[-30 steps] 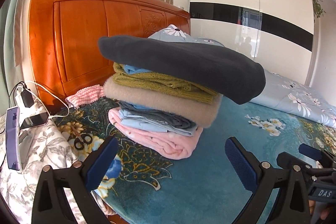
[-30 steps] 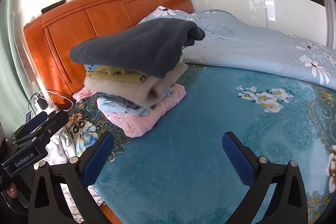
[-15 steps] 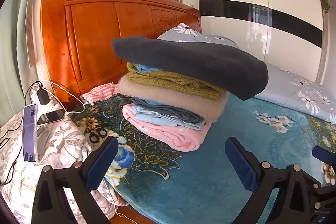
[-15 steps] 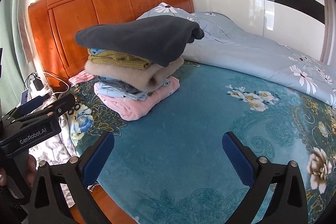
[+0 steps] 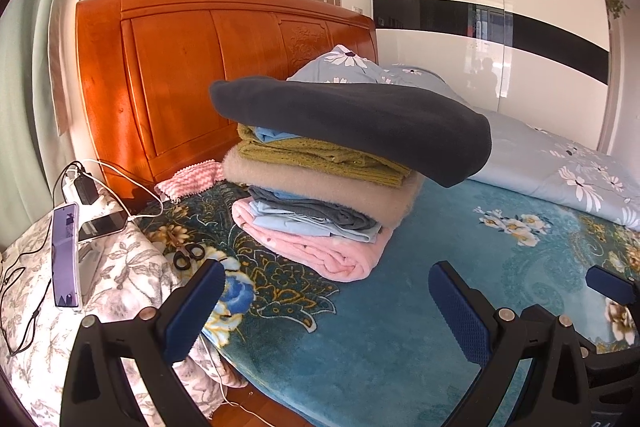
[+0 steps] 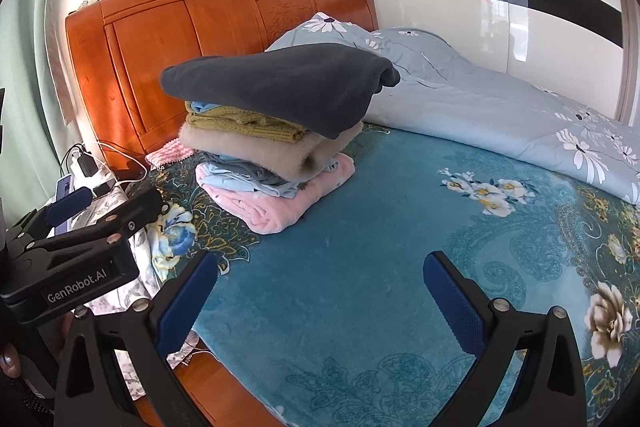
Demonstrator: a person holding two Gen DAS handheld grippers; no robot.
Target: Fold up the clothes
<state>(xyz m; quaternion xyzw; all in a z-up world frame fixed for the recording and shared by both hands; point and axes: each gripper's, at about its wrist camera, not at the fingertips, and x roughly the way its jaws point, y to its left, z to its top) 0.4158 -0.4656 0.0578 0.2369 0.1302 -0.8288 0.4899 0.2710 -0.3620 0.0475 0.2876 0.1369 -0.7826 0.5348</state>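
The left gripper (image 5: 326,311) hangs with its two blue-padded fingers (image 5: 460,311) spread wide and holding nothing, above the near edge of the bed (image 5: 400,327); the right gripper (image 6: 320,301) is likewise spread wide and empty, just beside it over the same teal floral cover. Beyond both, one stack of folded clothes (image 5: 332,187) sits on the bed near the headboard (image 5: 180,75), apart from either gripper. At least six layers can be counted: a pink fleece piece (image 5: 316,247) at the bottom, then a light blue one, a grey one, a thick beige one (image 5: 320,187), an olive knit (image 5: 320,157) with a scrap of blue showing on it, and a dark navy garment (image 5: 360,119) on top, which overhangs the layers below on the right and droops at that end. Behind the stack lies one pale blue flowered quilt (image 6: 500,107). At the bed's left edge lie one pair of black scissors (image 5: 188,255), and beside it two phones (image 5: 66,255) with charger cables.
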